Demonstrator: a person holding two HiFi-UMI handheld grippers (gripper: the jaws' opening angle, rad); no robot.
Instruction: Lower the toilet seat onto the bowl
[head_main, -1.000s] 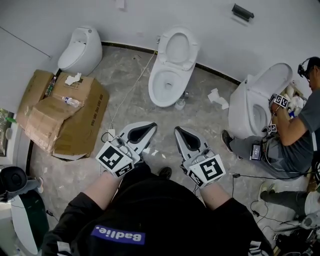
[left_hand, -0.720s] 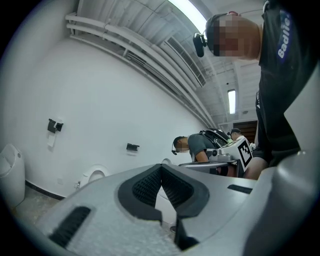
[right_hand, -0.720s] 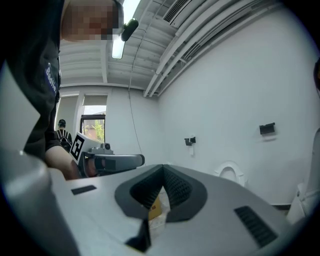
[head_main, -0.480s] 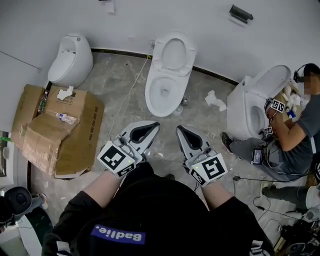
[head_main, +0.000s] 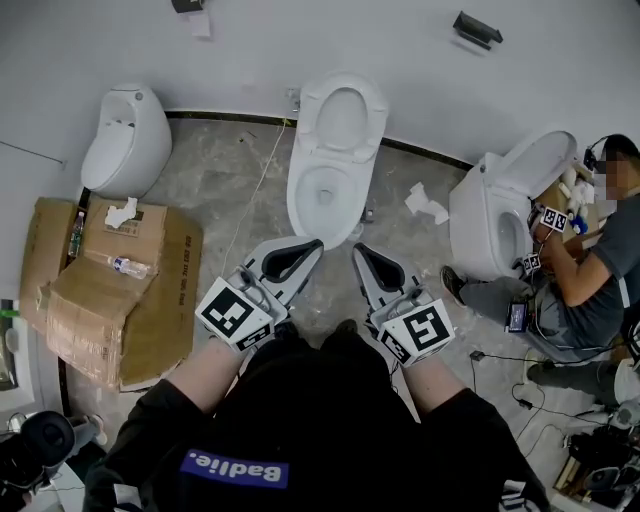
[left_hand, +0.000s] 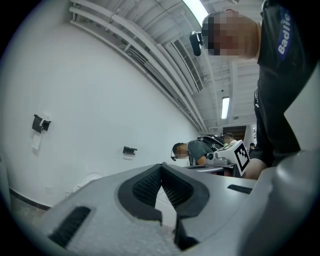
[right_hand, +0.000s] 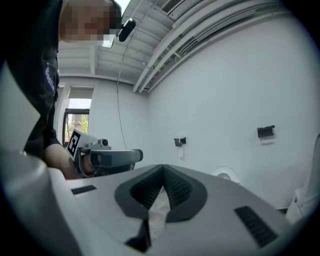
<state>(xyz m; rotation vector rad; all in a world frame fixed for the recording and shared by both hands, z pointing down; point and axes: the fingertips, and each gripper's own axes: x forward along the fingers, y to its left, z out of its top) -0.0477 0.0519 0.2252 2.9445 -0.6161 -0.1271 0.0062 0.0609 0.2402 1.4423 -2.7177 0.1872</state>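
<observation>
Head view, hidden: the wearer's dark shirt (head_main: 300, 430) fills the lower centre and covers the floor below it; a second toilet (head_main: 490, 215) at the right edge is partly blocked by a seated person (head_main: 590, 270).
Gripper views, hard to read: both tilt up at the wall and ceiling, so the toilet is not clearly shown in either.
Left gripper (head_main: 312, 243) (left_hand: 161, 165): jaws together, nothing between them.
Right gripper (head_main: 357, 248) (right_hand: 162, 168): jaws together, empty.
Toilet seat (head_main: 343, 108): upper centre, raised, leaning back toward the wall.
Bowl (head_main: 322, 195): open, just below the seat; both gripper tips point at its front edge, well clear of the seat.
</observation>
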